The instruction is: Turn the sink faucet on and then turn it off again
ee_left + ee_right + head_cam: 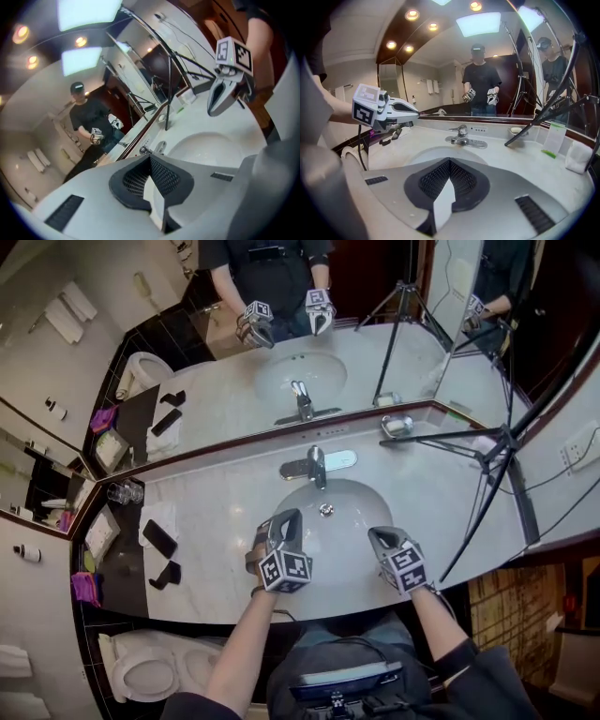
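Left gripper [287, 521]: jaws together, empty, over white oval basin [352, 507]
Right gripper [379, 536]: jaws together, empty
Chrome lever faucet [317, 465]: beyond both fingertips, apart

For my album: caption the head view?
Shut, the left gripper and right gripper hover over the sink, facing the faucet.
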A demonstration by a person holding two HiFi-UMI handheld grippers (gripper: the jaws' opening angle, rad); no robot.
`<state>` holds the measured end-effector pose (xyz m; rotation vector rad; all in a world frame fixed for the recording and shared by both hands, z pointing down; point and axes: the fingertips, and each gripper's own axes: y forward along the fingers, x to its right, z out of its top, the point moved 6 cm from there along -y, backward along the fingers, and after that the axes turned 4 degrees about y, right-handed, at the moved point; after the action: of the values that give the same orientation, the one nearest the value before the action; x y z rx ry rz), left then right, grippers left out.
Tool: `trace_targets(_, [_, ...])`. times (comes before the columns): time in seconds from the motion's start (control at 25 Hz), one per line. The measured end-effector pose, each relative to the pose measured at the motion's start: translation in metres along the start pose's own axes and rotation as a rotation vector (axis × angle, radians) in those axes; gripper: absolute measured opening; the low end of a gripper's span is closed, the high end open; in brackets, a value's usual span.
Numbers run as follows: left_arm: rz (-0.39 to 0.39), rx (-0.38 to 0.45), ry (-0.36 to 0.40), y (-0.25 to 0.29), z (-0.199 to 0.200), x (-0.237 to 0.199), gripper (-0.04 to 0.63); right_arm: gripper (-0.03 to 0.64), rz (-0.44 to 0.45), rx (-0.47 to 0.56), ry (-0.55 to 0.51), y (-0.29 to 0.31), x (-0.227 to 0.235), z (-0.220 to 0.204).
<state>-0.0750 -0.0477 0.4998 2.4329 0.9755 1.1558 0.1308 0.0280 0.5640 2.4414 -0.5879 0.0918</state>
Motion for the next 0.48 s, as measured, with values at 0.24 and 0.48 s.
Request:
trace_targets(0.24, [-0.057,0.11,-0.344,-0.048,-0.004,-0.01,0.0,0.02,-0.01,0.015,-0.026,-0.008,-0.005,0.017])
trace_targets(0.48, [-0.116,0.127,-0.569,-0.073,-0.036,-0.002,0.0,0.02,-0.036,0.009,-0.025,-0.021,-0.002,0.017])
